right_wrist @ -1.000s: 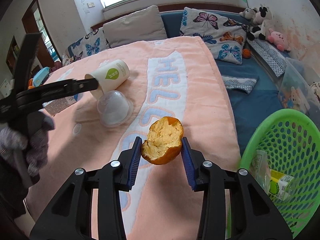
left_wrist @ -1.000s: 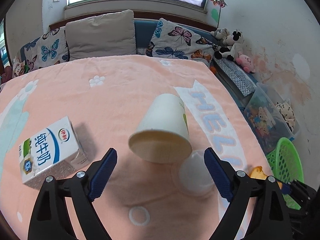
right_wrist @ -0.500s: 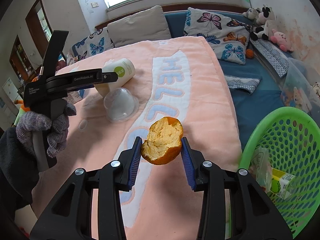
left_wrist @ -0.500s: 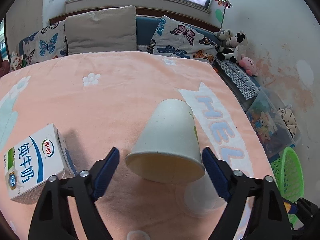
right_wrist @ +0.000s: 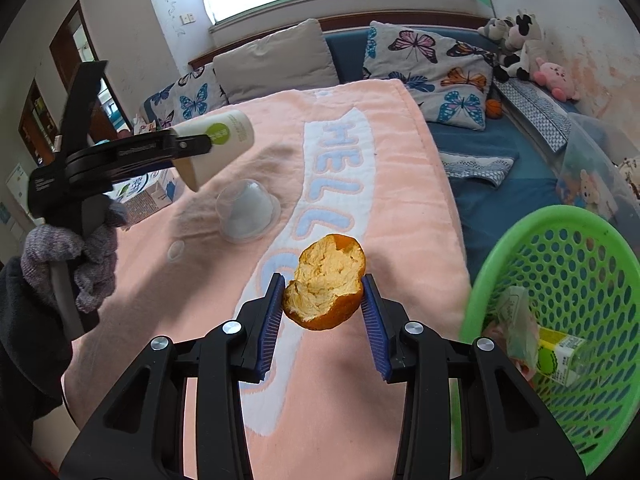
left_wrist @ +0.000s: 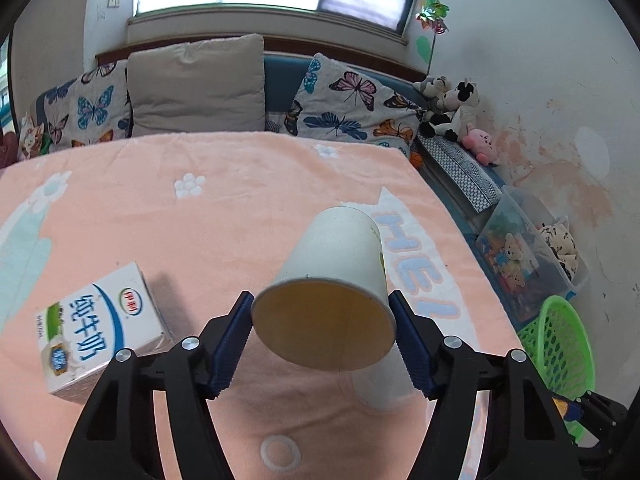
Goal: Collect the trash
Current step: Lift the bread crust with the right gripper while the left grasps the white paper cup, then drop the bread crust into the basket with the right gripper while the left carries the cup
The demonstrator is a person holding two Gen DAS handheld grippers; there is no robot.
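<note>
left gripper grips paper cup; blanket reads "hello".

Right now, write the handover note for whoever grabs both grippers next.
Left gripper: shut on the paper cup, lifted off the blanket, open end toward the camera.
Right gripper: shut on the orange peel, held above the pink blanket beside the green basket.
Done: a small carton and a plastic wrapper lie in the basket.
Left: drop the peel and cup in, then collect the clear plastic lid and the milk carton, both on the blanket.
</note>
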